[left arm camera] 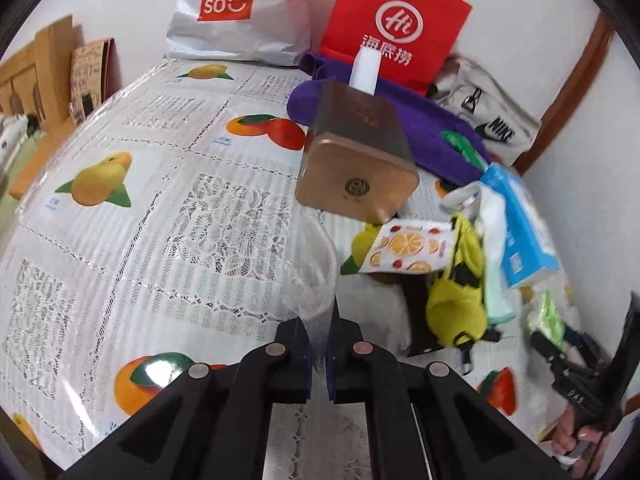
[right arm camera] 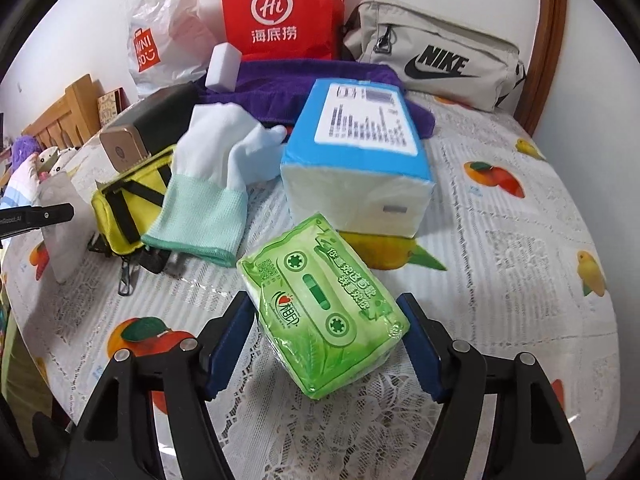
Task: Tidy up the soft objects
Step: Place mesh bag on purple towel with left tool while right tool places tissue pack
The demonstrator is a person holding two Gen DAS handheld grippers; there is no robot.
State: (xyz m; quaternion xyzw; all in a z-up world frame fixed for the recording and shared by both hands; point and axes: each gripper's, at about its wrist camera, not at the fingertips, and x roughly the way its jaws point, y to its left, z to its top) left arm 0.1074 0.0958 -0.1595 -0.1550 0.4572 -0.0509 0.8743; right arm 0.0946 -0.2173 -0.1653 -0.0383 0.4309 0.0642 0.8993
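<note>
My left gripper [left arm camera: 320,320] is shut on a thin clear plastic bag [left arm camera: 316,264] that sticks up limply past its tips. The right wrist view shows that bag [right arm camera: 60,236] hanging at the far left. My right gripper [right arm camera: 322,300] straddles a green tissue pack [right arm camera: 324,320] lying on the tablecloth, and both blue pads [right arm camera: 230,344] touch its sides. Behind the pack are a blue-wrapped tissue block [right arm camera: 360,148], a white glove with a green cuff [right arm camera: 216,168] and a yellow pouch [right arm camera: 128,208]. A fruit-printed packet [left arm camera: 408,248] leans by the pouch.
A copper box [left arm camera: 352,164] lies on its side near a purple towel [left arm camera: 432,136] with a white sponge [left arm camera: 366,68] on it. A red paper bag [right arm camera: 280,8], a Miniso bag [left arm camera: 236,8] and a Nike bag [right arm camera: 436,56] line the wall. A wooden chair [left arm camera: 36,68] stands at the left.
</note>
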